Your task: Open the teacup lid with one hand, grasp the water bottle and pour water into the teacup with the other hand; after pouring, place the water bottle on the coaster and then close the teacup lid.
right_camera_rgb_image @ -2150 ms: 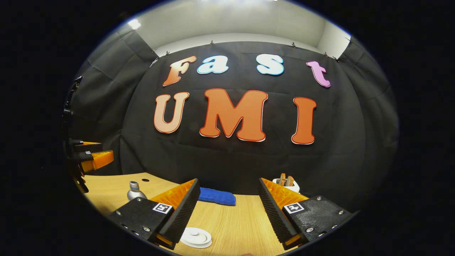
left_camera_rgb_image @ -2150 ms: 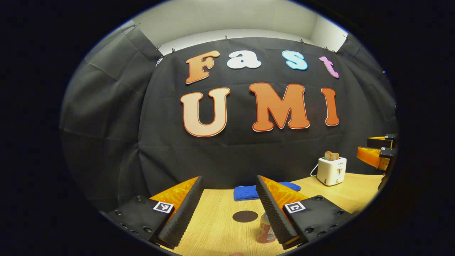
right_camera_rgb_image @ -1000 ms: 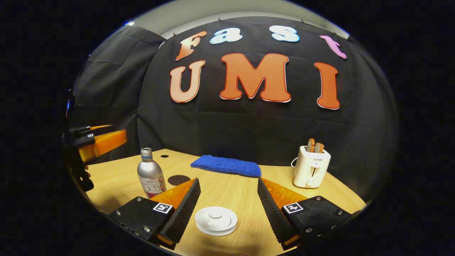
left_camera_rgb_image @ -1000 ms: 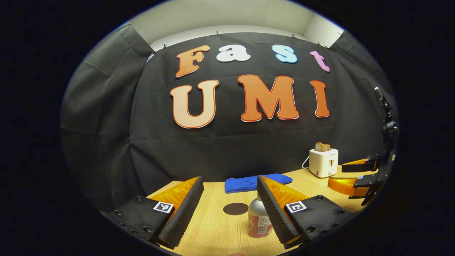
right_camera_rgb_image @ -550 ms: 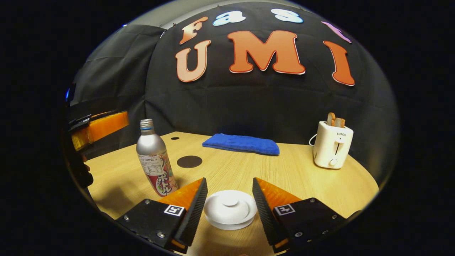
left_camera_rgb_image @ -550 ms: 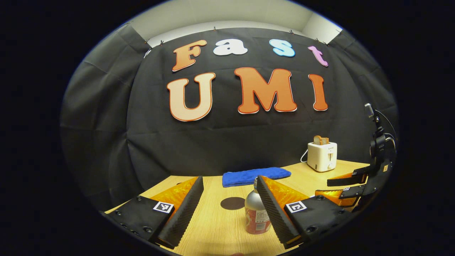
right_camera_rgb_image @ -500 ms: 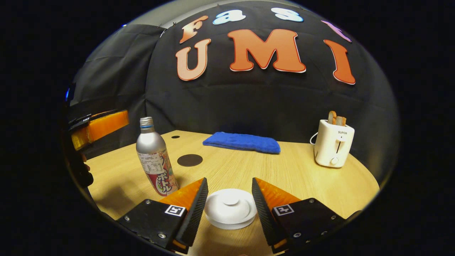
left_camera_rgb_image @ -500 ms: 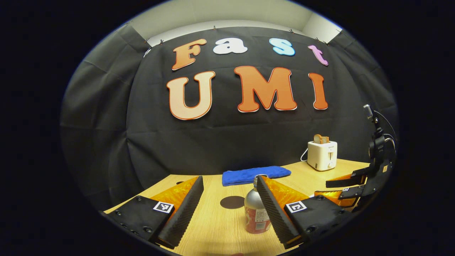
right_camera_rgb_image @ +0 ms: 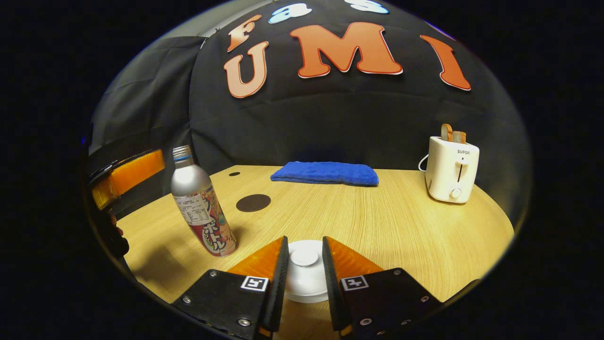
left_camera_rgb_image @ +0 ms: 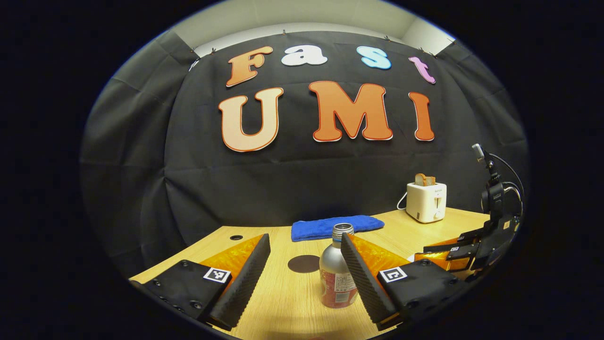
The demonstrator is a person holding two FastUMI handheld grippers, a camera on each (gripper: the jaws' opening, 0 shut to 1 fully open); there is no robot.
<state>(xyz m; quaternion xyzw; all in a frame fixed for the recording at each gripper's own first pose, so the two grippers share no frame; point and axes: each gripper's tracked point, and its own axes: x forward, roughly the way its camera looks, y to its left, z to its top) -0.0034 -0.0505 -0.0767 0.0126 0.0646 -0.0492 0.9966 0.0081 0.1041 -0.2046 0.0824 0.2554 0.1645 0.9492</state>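
On the pale wooden table (right_camera_rgb_image: 401,226), the right gripper (right_camera_rgb_image: 304,264) narrows around the white round teacup lid's (right_camera_rgb_image: 306,276) knob to lift it, contact unclear; the left gripper (left_camera_rgb_image: 302,264), spread wide, approaches the upright silver metal water bottle (left_camera_rgb_image: 336,271) near the dark round coaster (left_camera_rgb_image: 304,263).

Recording booth: black cloth wall (left_camera_rgb_image: 302,189) behind a wooden table (right_camera_rgb_image: 377,222).

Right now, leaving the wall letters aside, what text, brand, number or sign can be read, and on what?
Toaster: one short brand word on its front, too small to read with confidence.
Water bottle: printed label with characters and fine print, too small and curved to read.
Square markers on the right gripper: coded patterns, no words.
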